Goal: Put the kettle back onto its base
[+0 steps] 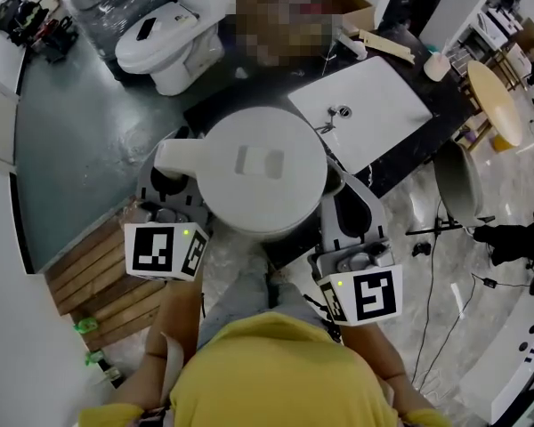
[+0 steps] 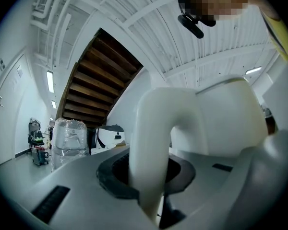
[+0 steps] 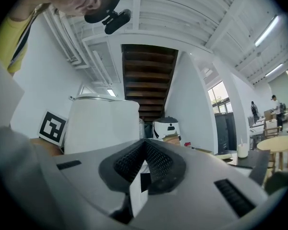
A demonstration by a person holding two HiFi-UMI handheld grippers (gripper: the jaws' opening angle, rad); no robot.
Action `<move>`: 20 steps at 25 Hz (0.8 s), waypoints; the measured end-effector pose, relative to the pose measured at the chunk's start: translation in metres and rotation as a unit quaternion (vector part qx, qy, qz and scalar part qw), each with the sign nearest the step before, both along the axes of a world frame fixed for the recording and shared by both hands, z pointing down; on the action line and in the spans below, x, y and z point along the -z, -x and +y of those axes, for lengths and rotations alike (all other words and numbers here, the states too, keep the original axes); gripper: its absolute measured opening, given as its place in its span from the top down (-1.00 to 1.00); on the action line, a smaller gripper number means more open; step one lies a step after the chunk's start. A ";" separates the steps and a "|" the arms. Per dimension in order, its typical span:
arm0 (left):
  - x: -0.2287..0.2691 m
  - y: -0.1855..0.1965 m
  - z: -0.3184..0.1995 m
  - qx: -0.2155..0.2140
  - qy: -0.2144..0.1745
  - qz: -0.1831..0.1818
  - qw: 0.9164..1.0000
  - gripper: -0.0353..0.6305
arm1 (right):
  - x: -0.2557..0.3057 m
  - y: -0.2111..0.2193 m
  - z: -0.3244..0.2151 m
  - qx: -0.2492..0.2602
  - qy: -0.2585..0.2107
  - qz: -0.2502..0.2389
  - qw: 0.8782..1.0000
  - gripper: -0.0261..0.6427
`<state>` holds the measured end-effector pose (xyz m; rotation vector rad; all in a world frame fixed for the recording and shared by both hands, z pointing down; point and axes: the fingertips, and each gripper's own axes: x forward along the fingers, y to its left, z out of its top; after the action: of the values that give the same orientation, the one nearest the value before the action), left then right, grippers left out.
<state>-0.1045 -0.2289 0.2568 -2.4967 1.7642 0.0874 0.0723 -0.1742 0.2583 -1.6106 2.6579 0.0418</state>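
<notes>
- White kettle (image 1: 265, 172) in head view, seen from above, held off any surface in front of a yellow shirt (image 1: 276, 372), near a black bench (image 1: 418, 140) with a white sink (image 1: 365, 114). Left gripper (image 1: 171, 185) at the handle (image 1: 182, 157), right gripper (image 1: 354, 216) just beside the opposite flank.
- Left gripper view: jaws clamped on the white handle, kettle body rising to the right.
- Right gripper view: jaws closed on themselves, empty, with the kettle body to the left, clear of the pads.

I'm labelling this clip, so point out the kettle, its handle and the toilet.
kettle (image 1: 265, 189), head view, on its lid.
handle (image 2: 153, 143), left gripper view, on its upright part.
toilet (image 1: 176, 36), head view, on its seat lid.
</notes>
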 end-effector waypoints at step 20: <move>-0.021 -0.023 -0.120 -0.035 -0.022 0.002 0.999 0.67 | -0.018 -0.021 -0.108 -0.054 -0.019 -0.014 0.998 0.88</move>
<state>-0.0819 -0.3484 0.2775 -2.5287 1.6590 0.1344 0.0928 -0.2826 0.2768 -1.7287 2.5310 0.0727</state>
